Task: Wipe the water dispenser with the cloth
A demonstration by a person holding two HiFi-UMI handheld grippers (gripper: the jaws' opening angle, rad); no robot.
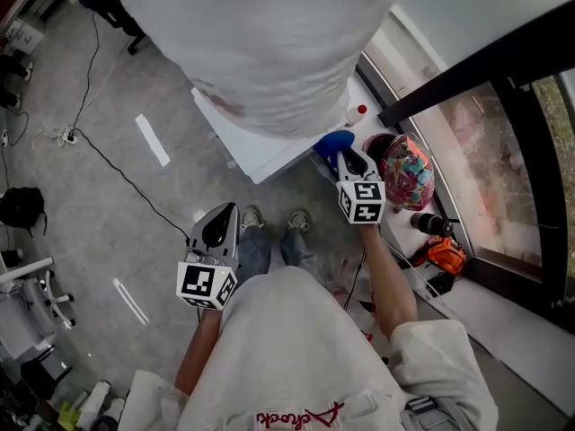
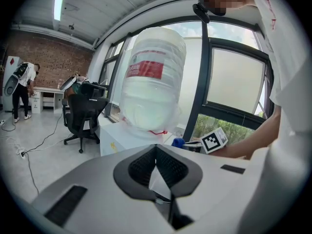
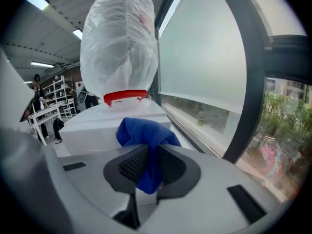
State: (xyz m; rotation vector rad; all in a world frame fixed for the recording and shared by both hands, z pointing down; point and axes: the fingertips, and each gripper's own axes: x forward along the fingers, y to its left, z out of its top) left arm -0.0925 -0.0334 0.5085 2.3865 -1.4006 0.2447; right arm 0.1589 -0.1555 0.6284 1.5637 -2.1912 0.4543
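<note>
The right gripper (image 3: 148,165) is clenched on a crumpled blue cloth (image 3: 144,133), which is pinched between the black ribbed pads and bulges out above them. In the head view this gripper (image 1: 344,157) is held at the 4 o'clock corner of the white box-shaped water dispenser (image 1: 259,148), with the cloth (image 1: 332,141) at the edge of its top; whether cloth and top touch cannot be told. A large clear plastic-wrapped water bottle (image 1: 269,43) stands on the dispenser, at 12 o'clock from the cloth. The left gripper (image 2: 156,155) is closed on nothing, its pad tips meeting. It (image 1: 225,212) is held over the grey floor (image 1: 108,178) at the dispenser's 7 o'clock, apart from it.
</note>
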